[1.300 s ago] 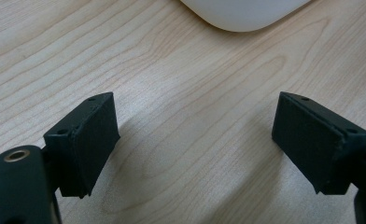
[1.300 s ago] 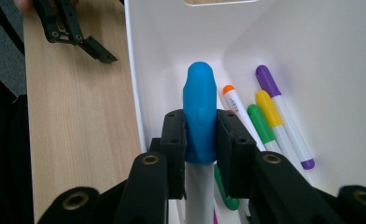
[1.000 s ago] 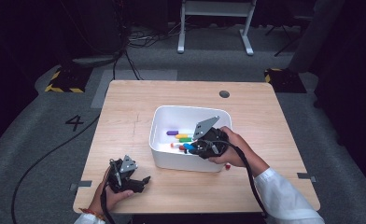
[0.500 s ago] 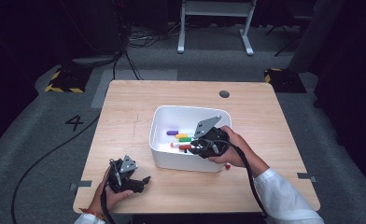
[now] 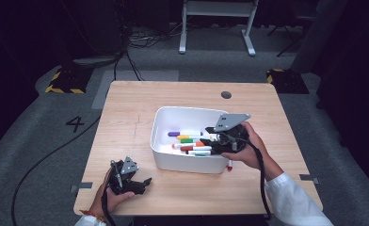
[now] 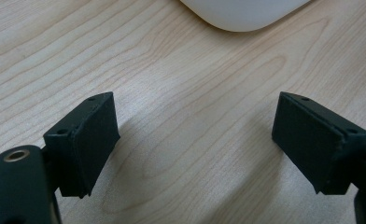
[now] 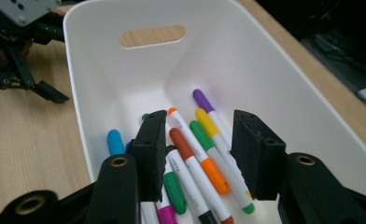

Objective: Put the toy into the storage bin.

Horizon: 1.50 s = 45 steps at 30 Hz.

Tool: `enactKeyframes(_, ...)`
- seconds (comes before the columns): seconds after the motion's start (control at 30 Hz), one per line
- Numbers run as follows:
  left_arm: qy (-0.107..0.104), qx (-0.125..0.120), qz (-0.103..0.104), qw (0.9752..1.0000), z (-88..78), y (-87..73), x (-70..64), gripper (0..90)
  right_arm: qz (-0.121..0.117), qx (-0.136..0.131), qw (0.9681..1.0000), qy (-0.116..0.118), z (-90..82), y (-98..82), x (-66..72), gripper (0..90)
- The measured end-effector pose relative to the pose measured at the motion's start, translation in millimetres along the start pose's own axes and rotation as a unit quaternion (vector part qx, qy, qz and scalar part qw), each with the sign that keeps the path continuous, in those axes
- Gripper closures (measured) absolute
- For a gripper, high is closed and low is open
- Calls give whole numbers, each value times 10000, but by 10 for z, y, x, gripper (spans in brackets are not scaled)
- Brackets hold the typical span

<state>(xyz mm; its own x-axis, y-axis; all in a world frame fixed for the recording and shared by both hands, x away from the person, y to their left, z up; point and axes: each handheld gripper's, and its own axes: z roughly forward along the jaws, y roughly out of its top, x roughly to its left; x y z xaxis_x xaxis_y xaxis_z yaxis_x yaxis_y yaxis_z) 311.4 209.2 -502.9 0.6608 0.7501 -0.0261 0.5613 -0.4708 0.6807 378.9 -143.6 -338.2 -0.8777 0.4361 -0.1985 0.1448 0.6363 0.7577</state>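
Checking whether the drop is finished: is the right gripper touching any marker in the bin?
Apart. In the right gripper view, the right gripper has just been opening; its jaws stand above the markers, nothing pinched.

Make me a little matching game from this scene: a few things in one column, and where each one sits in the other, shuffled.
Things:
1. white bin
2. purple-capped marker
3. left gripper
4. right gripper

Places or states:
A. low over bare wood at the table's near edge, jaws wide apart
B. lying in the bin, beside the yellow-capped marker
C. on the middle of the wooden table
D. above the markers in the bin, jaws just opening with nothing gripped

Pairs: 1-C, 2-B, 3-A, 4-D
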Motion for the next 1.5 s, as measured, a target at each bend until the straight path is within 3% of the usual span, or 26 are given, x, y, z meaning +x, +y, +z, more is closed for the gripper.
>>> enactKeyframes(0.13,22,-8,-13,10000,1,0,-2,146,80,-260,9994,-236,-205,-80,-86,529)
enactKeyframes(0.4,27,-5,-9,10000,1,0,-1,146,517,-458,9960,-559,-527,-298,-240,455)
enactKeyframes(0.63,19,-7,-11,10000,2,0,-1,146,753,-497,9920,-881,-626,-588,-342,455)
enactKeyframes(0.87,17,-7,-12,10000,2,0,-1,146,1088,-250,9863,-1217,-531,-995,-466,455)
enactKeyframes(1.0,8,-8,-11,10000,4,1,-1,145,1314,-163,9831,-1266,-407,-1195,-505,456)
enactKeyframes(1.2,14,-9,-7,10000,3,1,-1,145,1604,-28,9802,-1158,-138,-1433,-532,453)
enactKeyframes(1.5,18,-9,-6,10000,2,1,-1,146,1793,161,9784,-1014,215,-1559,-561,443)
